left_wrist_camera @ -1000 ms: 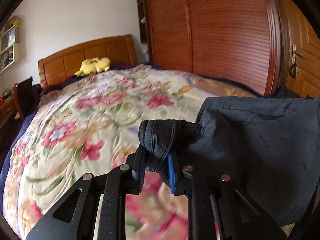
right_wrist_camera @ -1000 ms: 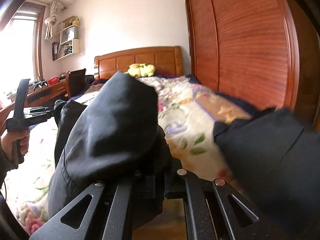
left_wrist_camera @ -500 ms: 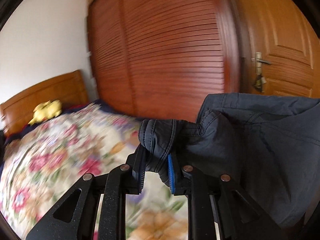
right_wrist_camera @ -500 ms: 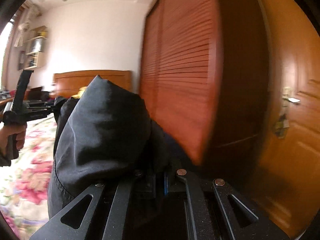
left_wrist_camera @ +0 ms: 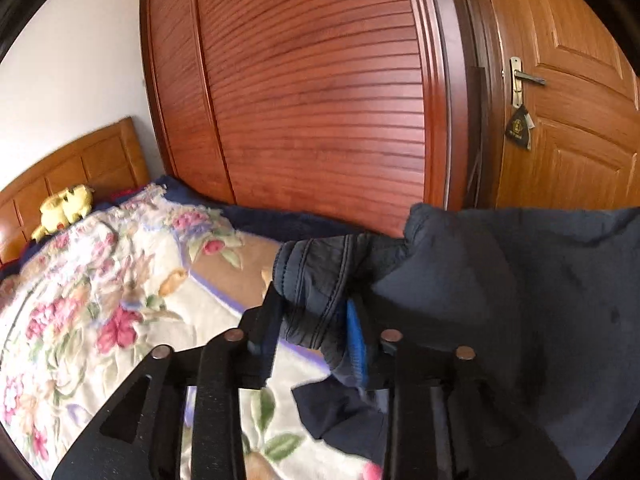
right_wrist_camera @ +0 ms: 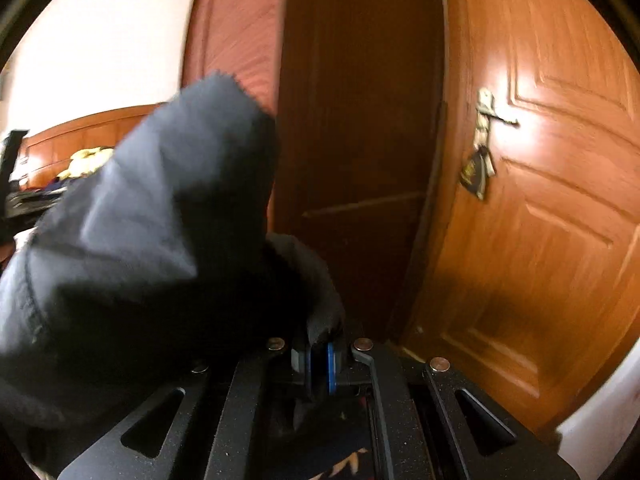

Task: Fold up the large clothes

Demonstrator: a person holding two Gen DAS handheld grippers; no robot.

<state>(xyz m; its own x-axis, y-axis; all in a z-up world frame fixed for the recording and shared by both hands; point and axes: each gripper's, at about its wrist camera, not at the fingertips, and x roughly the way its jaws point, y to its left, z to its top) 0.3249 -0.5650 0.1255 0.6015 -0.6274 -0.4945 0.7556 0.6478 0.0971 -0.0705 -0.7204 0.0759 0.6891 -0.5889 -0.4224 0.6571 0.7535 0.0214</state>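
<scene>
Fabric fills the near bottom of both views. Our left tool has a bunched, stitched hem of the dark garment between its jaws, which are opening, so we judge the hem is about to drop. From there the garment stretches toward the right of the frame, its long axis running across to our right tool, which stays clamped tight on another corner at lower centre. Only the left view shows what lies below: the floral bedspread, with a loose dark flap on it. Farther off stand the slatted wardrobe and the door; the right view shows no bed surface.
</scene>
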